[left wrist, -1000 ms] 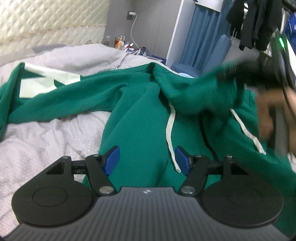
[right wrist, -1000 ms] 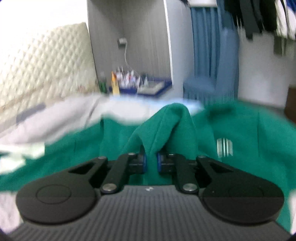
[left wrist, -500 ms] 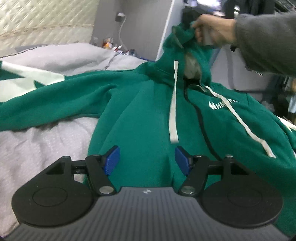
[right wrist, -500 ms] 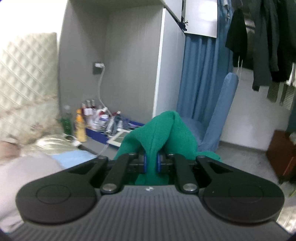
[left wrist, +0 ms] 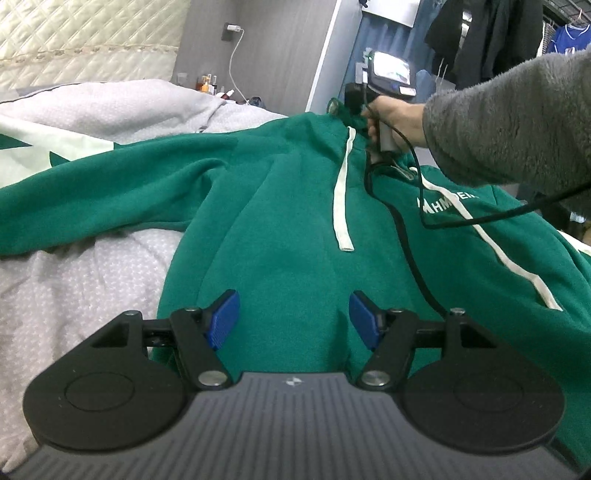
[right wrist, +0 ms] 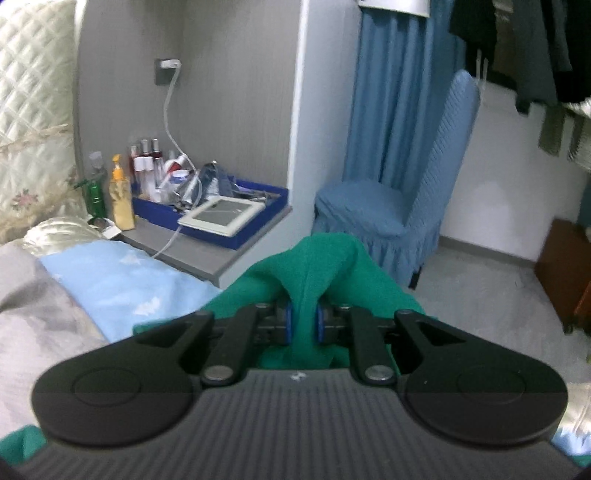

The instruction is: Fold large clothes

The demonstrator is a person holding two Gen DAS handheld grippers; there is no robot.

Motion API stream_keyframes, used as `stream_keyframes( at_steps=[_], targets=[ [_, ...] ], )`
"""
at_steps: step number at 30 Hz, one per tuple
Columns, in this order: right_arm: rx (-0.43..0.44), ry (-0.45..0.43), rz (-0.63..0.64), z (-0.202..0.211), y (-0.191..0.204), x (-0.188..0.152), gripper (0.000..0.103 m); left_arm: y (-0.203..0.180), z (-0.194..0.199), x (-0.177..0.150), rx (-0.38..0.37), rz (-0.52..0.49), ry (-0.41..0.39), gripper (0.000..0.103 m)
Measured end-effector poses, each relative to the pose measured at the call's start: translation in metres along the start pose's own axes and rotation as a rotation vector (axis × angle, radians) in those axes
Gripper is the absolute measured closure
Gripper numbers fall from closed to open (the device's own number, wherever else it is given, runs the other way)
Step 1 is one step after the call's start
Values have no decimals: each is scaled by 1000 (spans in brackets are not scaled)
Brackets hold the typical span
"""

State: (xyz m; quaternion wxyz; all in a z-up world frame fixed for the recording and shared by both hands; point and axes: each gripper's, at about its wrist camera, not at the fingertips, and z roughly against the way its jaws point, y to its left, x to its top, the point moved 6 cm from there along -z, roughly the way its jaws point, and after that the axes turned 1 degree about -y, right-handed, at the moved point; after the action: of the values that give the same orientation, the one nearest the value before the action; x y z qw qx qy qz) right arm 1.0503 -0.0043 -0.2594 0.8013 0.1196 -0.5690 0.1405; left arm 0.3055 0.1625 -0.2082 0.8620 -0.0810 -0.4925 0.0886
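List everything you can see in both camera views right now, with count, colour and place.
hoodie: one, green, spread on the bed
drawstrings: two, white, on the hoodie's chest
bedding: grey-white, under the hoodie
chair: one, blue cover, by the curtain
curtain: one, blue, behind the chair
bottles: several, on the grey shelf
tray: one, blue, on the shelf
hanging clothes: dark, upper right
sleeve: grey, right arm
left gripper: open, over the hoodie's body
right gripper: pinching the hood, opening

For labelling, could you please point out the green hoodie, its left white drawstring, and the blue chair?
green hoodie [left wrist: 280, 236]: left wrist view, chest panel.
white drawstring [left wrist: 341, 192]: left wrist view, mid-length of the cord.
blue chair [right wrist: 369, 210]: right wrist view, seat cushion.
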Motion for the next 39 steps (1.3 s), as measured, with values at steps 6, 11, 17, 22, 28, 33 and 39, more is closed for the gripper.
stream_keyframes(
  at_steps=[6,11,17,22,28,33,39],
  targets=[
    [21,-2,-38,20,-7,-3,59,1,1,0,-2,11,-6,32],
    [45,-55,-13,69,-8,-6,20,1,8,1,5,17,-4,32],
    [153,-36,-45,169,-9,-33,20,-1,34,3,-4,30,7,32],
    [207,-32,-39,265,-21,-63,20,-7,70,7,-45,62,-24,32],
    [208,4,-77,375,-55,-94,20,-23,115,4,-57,23,-75,32],
    [212,37,-191,475,-90,-122,20,-30,138,0,-64,30,-77,32],
    [191,84,-231,546,-119,-161,20,-30,157,-10,-22,37,-59,32]
  ],
)
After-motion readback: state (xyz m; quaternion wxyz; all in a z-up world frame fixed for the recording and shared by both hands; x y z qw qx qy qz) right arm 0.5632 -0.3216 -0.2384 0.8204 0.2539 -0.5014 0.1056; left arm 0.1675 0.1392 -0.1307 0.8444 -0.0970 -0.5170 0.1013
